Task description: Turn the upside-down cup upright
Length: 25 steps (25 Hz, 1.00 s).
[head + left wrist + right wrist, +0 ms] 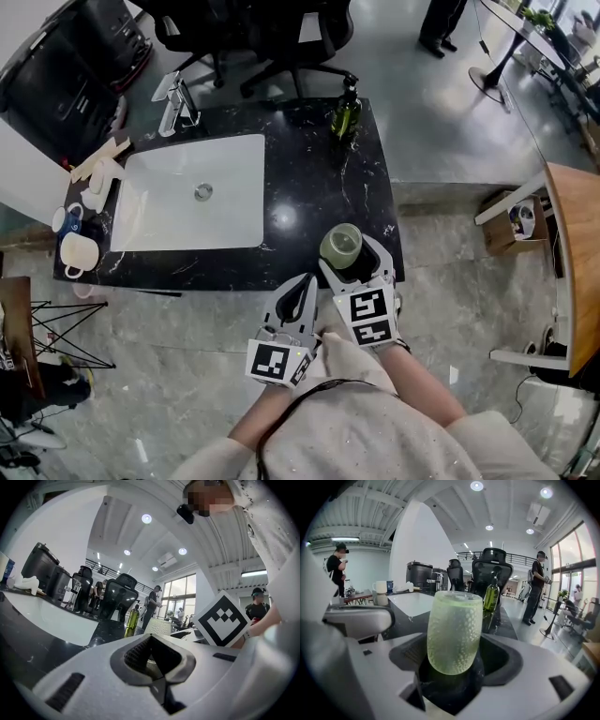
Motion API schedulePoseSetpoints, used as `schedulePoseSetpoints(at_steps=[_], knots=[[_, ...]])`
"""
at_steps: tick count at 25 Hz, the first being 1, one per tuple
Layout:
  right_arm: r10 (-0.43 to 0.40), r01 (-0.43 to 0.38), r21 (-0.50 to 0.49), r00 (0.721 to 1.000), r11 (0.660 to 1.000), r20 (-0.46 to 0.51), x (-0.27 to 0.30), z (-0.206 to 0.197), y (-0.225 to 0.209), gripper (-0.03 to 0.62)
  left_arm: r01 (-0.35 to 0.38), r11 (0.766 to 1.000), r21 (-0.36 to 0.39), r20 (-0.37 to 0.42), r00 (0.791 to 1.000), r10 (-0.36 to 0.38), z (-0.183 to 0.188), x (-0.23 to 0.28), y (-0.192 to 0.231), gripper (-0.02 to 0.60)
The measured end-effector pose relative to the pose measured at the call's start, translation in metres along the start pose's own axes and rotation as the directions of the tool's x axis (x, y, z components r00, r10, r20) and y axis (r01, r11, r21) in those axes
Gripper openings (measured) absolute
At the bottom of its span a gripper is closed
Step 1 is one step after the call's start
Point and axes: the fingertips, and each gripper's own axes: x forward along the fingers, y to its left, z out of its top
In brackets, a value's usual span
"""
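A green dimpled glass cup [340, 246] [454, 630] stands at the front right of the black marble counter [309, 178]. Its wide end is up and its rounded narrow end is down, close to its green reflection on the stone. My right gripper [354, 259] [454, 656] has its jaws wide, one against each side of the cup. My left gripper [301, 287] [151, 644] hovers just off the counter's front edge, to the left of the right one, shut and holding nothing.
A white sink basin [150, 220] with a tap [178, 105] fills the counter's left half. A green soap bottle [346, 111] stands at the back right and white mugs [77, 251] at the far left. Office chairs [281, 37] stand behind.
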Motion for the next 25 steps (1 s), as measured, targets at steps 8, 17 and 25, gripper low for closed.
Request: schedulePoseSetpoints(at_steps=[8, 17, 25], knots=[[0.053, -0.054, 0.088, 0.999, 0.995, 0.008, -0.014, 0.000, -0.003, 0.347, -0.026, 1.000, 0.000, 0.012, 1.000, 0.026, 0.005, -0.005, 0.008, 0.008], [0.215, -0.228, 0.531, 0.973, 0.816, 0.087, -0.024, 0.011, 0.015, 0.347, -0.058, 0.997, 0.056, 0.030, 0.998, 0.057, 0.016, -0.020, 0.009, 0.008], [0.327, -0.395, 0.900, 0.888, 0.184, 0.323, -0.020, 0.012, 0.035, 0.347, -0.110, 0.992, 0.068, 0.026, 0.994, 0.109, 0.022, -0.036, 0.022, 0.008]])
